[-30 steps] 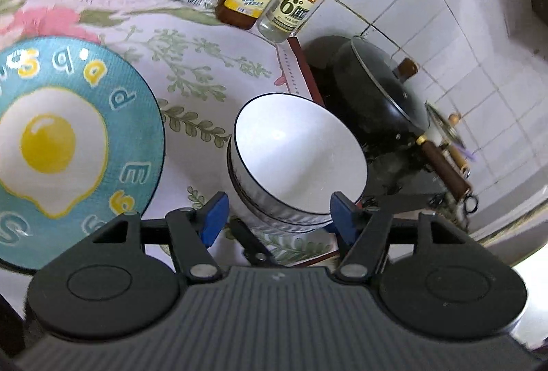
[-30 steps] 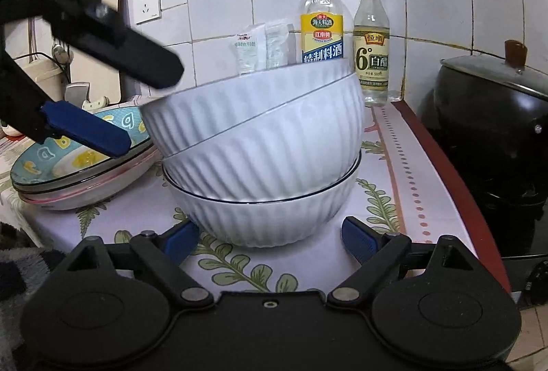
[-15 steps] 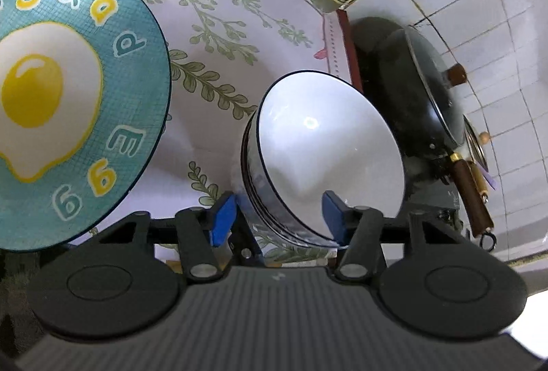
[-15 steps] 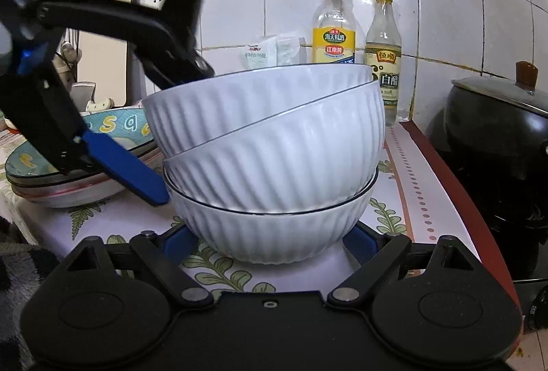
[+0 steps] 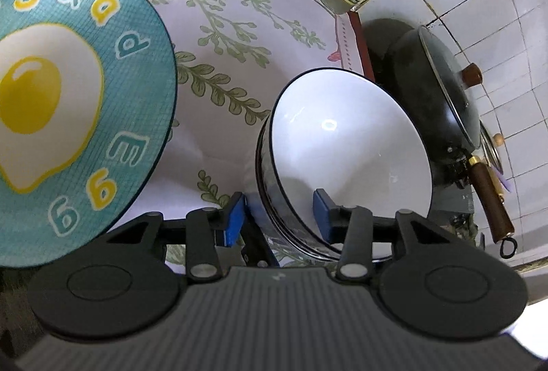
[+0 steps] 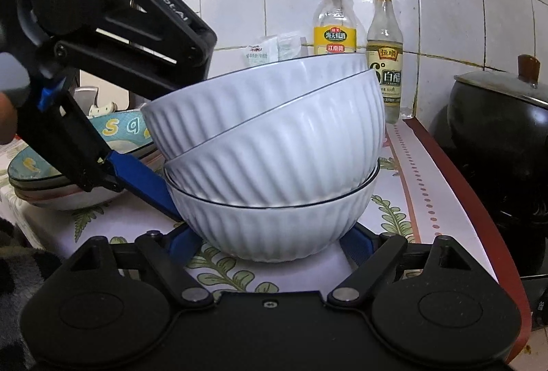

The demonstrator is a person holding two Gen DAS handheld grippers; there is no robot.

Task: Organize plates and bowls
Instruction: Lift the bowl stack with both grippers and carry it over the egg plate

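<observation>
The left hand-held gripper [image 5: 279, 217] had just been closing astride the bowl stack's [image 6: 270, 145] near rim, not yet pinching. The right hand-held gripper [image 6: 270, 242] sat released around the bottom bowl [image 6: 274, 227], lower centre.

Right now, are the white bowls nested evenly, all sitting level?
No, the top bowl and the middle bowl sit tilted in the level bottom bowl.

3 white ribbed bowls [image 6: 274, 145] w/ thin dark rims, nested in one stack on the floral cloth. Bottom one sits level; upper 2 tilted, rims higher on the right in the right wrist view. Top bowl [image 5: 346, 148] empty, glossy inside. Just left: stack of plates [image 6: 44, 179]; top plate [image 5: 68, 103] teal w/ fried-egg print & letters round the rim.
</observation>
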